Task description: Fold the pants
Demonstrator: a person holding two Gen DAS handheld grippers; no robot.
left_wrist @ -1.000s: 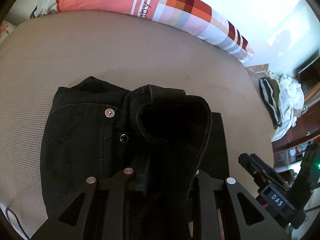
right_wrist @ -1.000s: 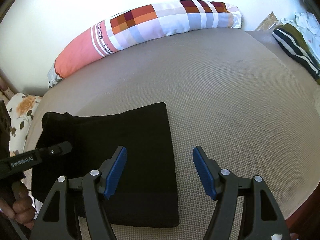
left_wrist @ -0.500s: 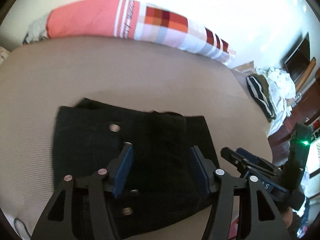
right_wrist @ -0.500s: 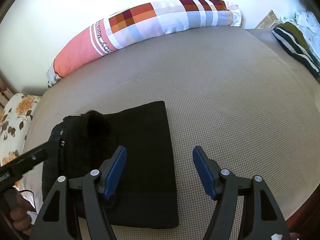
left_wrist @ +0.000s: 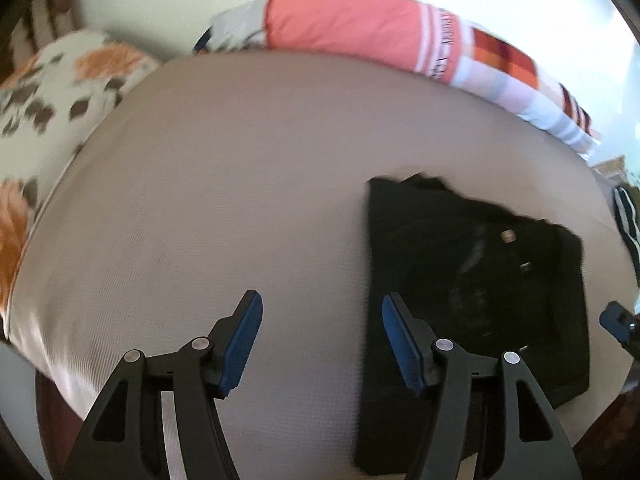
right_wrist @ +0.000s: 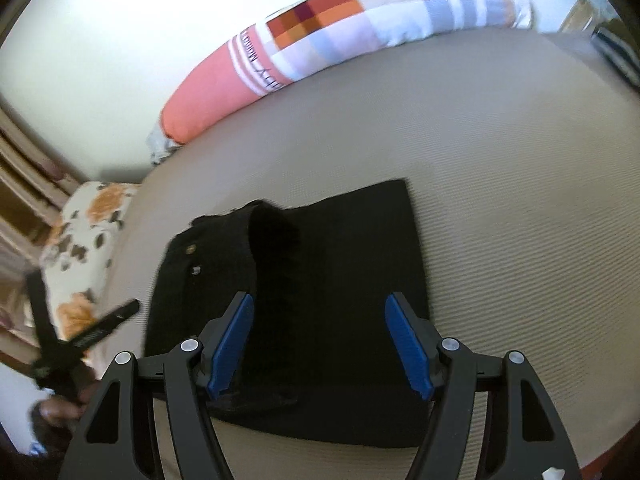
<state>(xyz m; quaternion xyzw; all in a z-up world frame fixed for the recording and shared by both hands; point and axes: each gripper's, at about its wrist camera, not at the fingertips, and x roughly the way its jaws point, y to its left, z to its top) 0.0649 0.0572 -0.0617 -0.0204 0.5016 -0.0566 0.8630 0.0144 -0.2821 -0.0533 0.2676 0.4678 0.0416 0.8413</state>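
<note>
Motion blur is smearing the lettering on the long bolster pillow (left_wrist: 404, 36) beyond reading. The left claw's (left_wrist: 320, 344) arm is covering the folded black pants' (left_wrist: 472, 280) near corner. A striped garment (right_wrist: 618, 54) is running off the frame edge.

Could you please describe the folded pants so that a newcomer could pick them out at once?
Look at the beige bed with the long checked bolster along the wall. The pants lie near its front edge: a flat black folded bundle with metal buttons, the only dark thing on the plain cover.
</note>
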